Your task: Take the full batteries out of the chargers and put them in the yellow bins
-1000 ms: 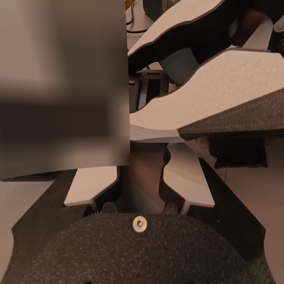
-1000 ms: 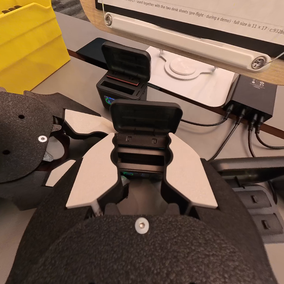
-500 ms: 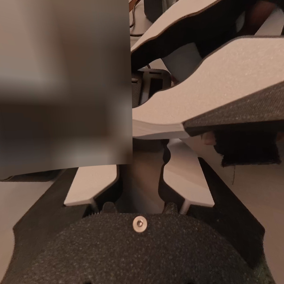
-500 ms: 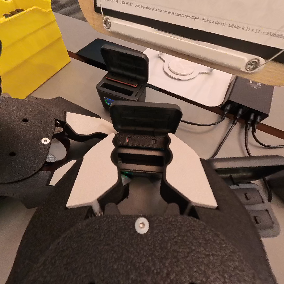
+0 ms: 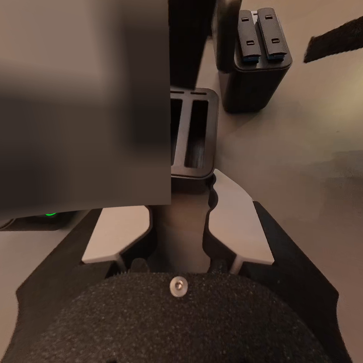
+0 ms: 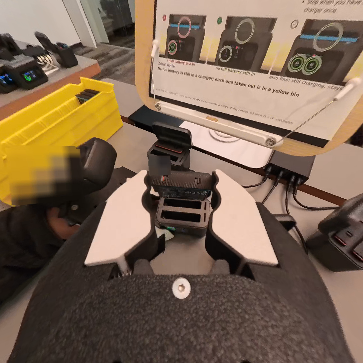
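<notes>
My right gripper is shut on a black battery and holds it just above the near charger, whose two slots show empty. My left gripper is around that same charger. Its right finger touches the charger's corner, and a blurred patch hides its left finger. In the right wrist view the left gripper and a hand reach in from the left. Yellow bins stand at the back left, and one holds several batteries.
A second charger with its lid open stands behind. A charger with two blue-banded batteries, shown red-banded at the right in the right wrist view, is close by. A power hub with cables and an instruction board stand behind. The grippers' ends are close to 12 cm from one another.
My right gripper has risen and pulled the battery up out of the near charger's slot. It has left the left wrist view. The left gripper has stayed at the charger.
</notes>
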Demonstrator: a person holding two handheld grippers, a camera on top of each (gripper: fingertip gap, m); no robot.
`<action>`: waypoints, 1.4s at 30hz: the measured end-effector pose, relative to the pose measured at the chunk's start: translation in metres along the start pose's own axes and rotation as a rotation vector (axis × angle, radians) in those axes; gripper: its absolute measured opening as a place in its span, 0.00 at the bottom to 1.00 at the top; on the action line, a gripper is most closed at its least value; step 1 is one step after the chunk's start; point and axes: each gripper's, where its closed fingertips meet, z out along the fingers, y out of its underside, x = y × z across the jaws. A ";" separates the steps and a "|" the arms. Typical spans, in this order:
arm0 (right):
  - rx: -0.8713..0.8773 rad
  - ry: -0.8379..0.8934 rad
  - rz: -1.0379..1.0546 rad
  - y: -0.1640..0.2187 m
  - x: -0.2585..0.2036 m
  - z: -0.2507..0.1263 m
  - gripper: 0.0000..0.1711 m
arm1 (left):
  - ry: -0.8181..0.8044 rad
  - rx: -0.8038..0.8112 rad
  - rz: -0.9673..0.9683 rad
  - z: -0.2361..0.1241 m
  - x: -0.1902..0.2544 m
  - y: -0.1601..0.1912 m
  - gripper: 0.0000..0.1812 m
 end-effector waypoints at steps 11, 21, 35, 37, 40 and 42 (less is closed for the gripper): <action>0.074 0.113 0.025 -0.015 0.070 -0.092 0.34 | -0.049 0.017 -0.012 -0.003 -0.013 0.000 0.32; 0.068 0.433 0.061 0.019 0.207 -0.206 0.35 | -0.151 -0.002 -0.072 -0.023 -0.039 0.005 0.31; -0.063 0.669 0.213 0.076 0.337 -0.234 0.35 | -0.286 0.206 -0.105 -0.085 0.034 -0.028 0.20; -0.097 0.682 0.241 0.087 0.343 -0.227 0.35 | -0.271 0.233 -0.088 -0.087 0.058 -0.032 0.18; -0.148 0.679 0.277 0.098 0.342 -0.216 0.35 | -0.240 0.264 -0.031 -0.087 0.091 -0.037 0.18; -0.219 0.694 0.282 0.105 0.340 -0.210 0.35 | -0.234 0.268 0.011 -0.085 0.103 -0.038 0.18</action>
